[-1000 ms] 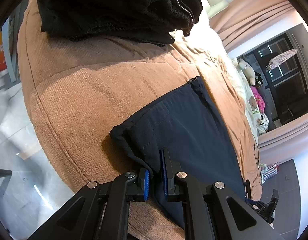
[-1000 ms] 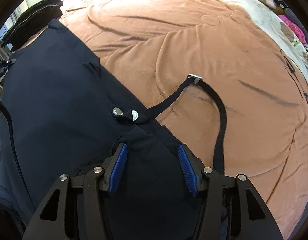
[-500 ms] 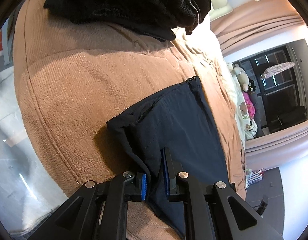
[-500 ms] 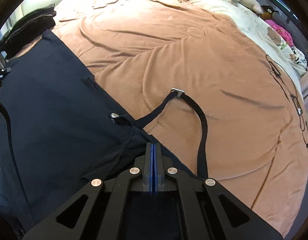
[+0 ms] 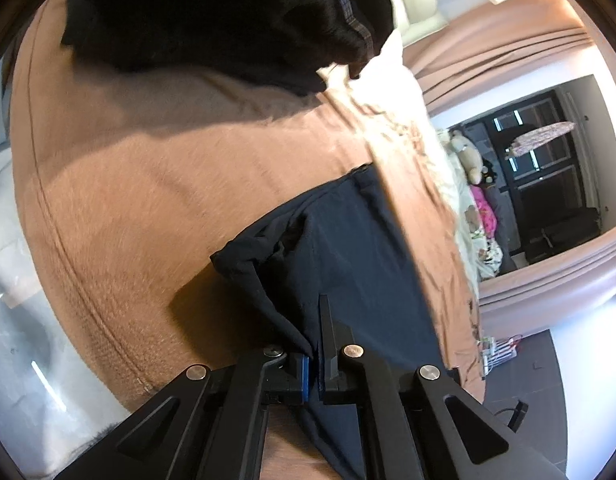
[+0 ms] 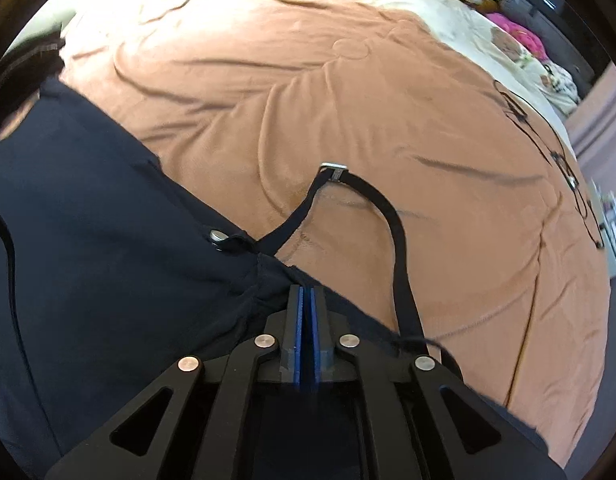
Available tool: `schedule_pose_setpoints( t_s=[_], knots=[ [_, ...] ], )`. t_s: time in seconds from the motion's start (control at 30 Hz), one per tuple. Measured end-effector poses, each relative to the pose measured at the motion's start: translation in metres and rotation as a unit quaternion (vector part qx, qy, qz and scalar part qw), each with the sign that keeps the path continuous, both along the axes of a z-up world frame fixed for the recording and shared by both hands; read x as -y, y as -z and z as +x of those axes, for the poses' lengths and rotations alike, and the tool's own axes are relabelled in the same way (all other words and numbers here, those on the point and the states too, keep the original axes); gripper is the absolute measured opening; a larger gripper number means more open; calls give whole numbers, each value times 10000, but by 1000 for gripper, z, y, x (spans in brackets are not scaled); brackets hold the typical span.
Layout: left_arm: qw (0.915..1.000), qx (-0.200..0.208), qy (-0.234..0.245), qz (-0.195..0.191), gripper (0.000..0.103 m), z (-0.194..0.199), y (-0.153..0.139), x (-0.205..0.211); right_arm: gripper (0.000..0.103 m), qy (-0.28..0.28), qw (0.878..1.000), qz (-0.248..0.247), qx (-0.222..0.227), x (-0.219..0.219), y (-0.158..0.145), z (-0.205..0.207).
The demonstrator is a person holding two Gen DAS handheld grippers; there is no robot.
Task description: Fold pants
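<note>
Dark navy pants (image 5: 356,264) lie on a brown blanket (image 5: 156,184) on a bed. My left gripper (image 5: 314,354) is shut on the pants' edge near the hem and lifts a bunched corner off the blanket. In the right wrist view the pants (image 6: 88,216) spread to the left, with a metal snap (image 6: 217,235) and a black belt strap (image 6: 396,232) with a buckle (image 6: 333,168) looping over the blanket (image 6: 348,100). My right gripper (image 6: 307,292) is shut on the waistband edge.
A pile of black clothes (image 5: 212,16) lies at the far end of the bed. Stuffed toys (image 5: 466,152) and pink items sit on a light sheet beyond. A thin dark cable (image 6: 548,136) lies on the blanket's right side. The floor (image 5: 12,320) is to the left.
My right gripper went from open to shut on the waistband. My left gripper, still clamped, has pulled the hem up and the fabric bunches more.
</note>
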State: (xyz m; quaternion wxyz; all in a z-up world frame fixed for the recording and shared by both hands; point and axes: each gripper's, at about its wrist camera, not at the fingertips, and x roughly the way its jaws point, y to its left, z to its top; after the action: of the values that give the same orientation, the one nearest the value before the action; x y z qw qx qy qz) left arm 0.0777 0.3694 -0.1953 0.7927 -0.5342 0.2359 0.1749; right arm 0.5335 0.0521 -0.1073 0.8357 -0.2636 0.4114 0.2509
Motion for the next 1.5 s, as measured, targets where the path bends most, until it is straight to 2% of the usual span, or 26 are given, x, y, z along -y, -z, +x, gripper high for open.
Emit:
schedule_pose_setpoints(
  t_s=[0.17,0.47,0.87,1.2,1.37,1.5],
  knots=[
    [9996,224,147,133,2,4,-23,-2,21,274,9970,688,-237,18,-17,-26],
    [9956,727,469,372,2,17,-75,1,21,773,9814,1495,-924,36,1,-73],
    [9816,1289,1102,882,2,56,-162,21,21,1028,9681,1848,-1342,35,29,-109],
    [9596,1698,1772,1377,2,94,-233,68,21,1120,9505,2246,-1830,45,48,-146],
    [9436,1871,2188,1637,2,116,-265,102,21,1114,9427,2416,-2016,55,48,-157],
    [9298,2084,2467,1766,2,131,-291,129,21,1150,9400,2594,-1894,70,35,-160]
  ],
)
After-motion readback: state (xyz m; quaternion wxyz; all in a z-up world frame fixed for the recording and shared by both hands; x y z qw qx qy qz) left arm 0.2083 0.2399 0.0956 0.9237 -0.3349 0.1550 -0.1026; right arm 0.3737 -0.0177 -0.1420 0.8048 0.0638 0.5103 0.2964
